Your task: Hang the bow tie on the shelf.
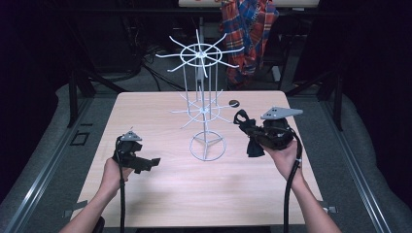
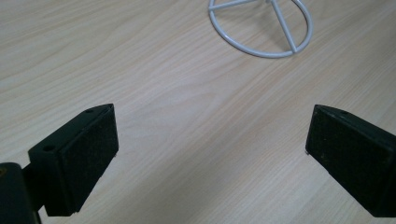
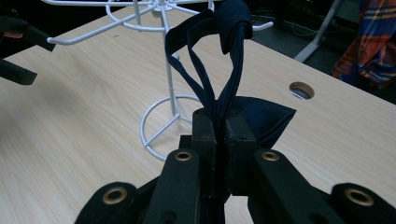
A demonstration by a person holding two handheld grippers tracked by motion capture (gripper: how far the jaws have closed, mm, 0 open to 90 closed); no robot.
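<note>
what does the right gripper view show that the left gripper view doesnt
Right gripper view: its jaws are shut on a dark blue fabric loop, with the white wire rack's upper arms, a round table hole and plaid cloth beyond.
Left gripper view: the left gripper open over bare wood.
Both: the wooden table and the rack's ring base.

The counter is pale, smooth, matt wood grain, the rack is glossy white-coated wire, the strap is dark woven cloth, and the fingers are matt black with rough pads.
</note>
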